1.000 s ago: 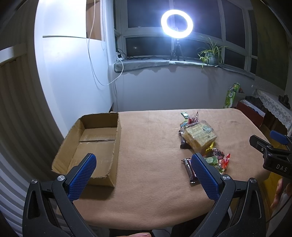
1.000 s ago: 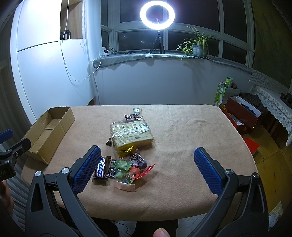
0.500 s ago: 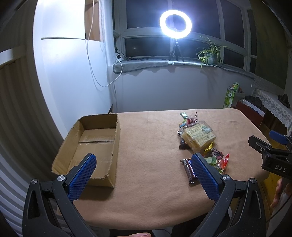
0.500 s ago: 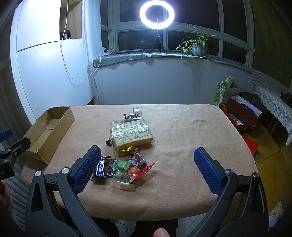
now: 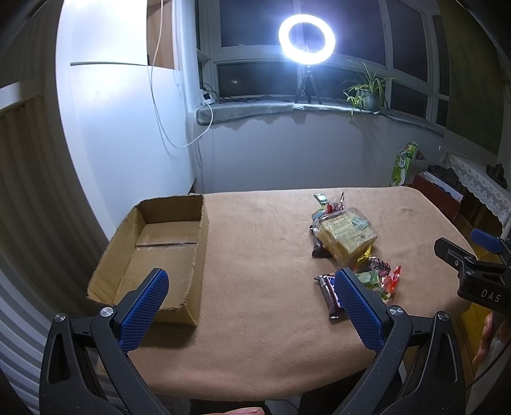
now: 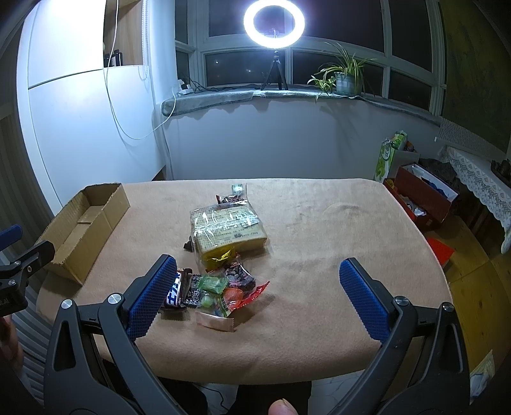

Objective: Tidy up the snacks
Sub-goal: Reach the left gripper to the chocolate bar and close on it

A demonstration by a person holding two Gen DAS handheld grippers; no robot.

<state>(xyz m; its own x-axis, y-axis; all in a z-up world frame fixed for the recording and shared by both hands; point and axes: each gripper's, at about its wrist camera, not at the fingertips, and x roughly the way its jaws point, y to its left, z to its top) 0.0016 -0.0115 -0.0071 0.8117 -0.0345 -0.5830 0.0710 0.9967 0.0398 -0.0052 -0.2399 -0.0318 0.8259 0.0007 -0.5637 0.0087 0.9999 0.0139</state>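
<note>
Gaping wide, both tongs — left (image 5: 250, 306), right (image 6: 266, 297) — hover before snacks (image 6: 220, 255).

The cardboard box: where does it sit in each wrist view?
Left wrist: cardboard box lies left of centre, just beyond the left gripper.
Right wrist: it sits at the far left, on the table's left edge.
Shared landmark: the ring light on the windowsill.

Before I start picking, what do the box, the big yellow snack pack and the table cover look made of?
Box: plain brown corrugated cardboard, matte, with ragged torn edges. Big yellow snack pack: clear glossy plastic film, judging by its glare and wrinkles. Table cover: tan cloth, seemingly fleece or felt; matte, slightly fuzzy, draping over the edge.
</note>
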